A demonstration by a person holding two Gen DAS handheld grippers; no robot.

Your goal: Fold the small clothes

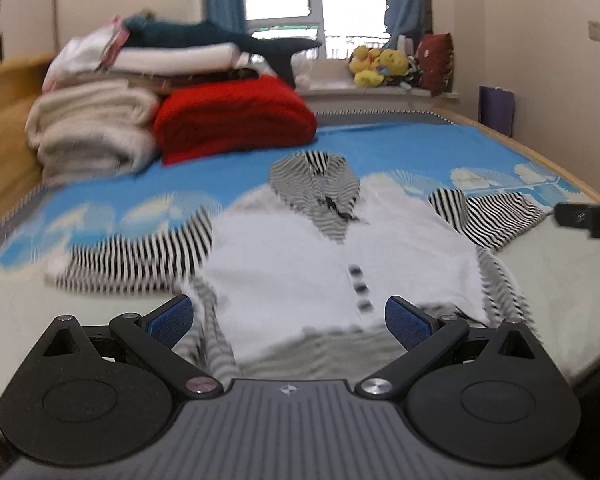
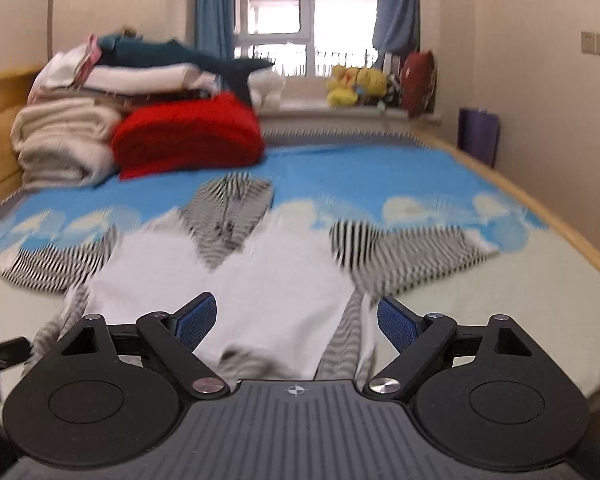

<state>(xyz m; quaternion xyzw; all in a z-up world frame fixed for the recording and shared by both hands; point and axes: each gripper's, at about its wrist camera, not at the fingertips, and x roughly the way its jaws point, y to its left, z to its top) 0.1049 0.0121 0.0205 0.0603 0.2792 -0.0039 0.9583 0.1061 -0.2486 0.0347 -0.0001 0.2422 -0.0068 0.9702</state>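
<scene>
Your small garment (image 1: 300, 248) lies spread flat near the bed's (image 1: 560, 280) front edge, sleeves out, no fold made yet. Both your left tool (image 1: 288, 320) and right tool (image 2: 296, 320) hang spread, pinching nothing. Next, I judge, take a sleeve inward. Blur smears the hem and stripes.

Bed (image 1: 540, 264) w/ wooden frame, covered by blue sheet (image 1: 380, 144) w/ white cloud print, pale toward near edge. White garment w/ striped sleeves (image 1: 300, 256) lies spread flat mid-bed. Far left: folded red blanket (image 1: 236, 124) just beside cream blanket stack (image 1: 92, 132).
</scene>
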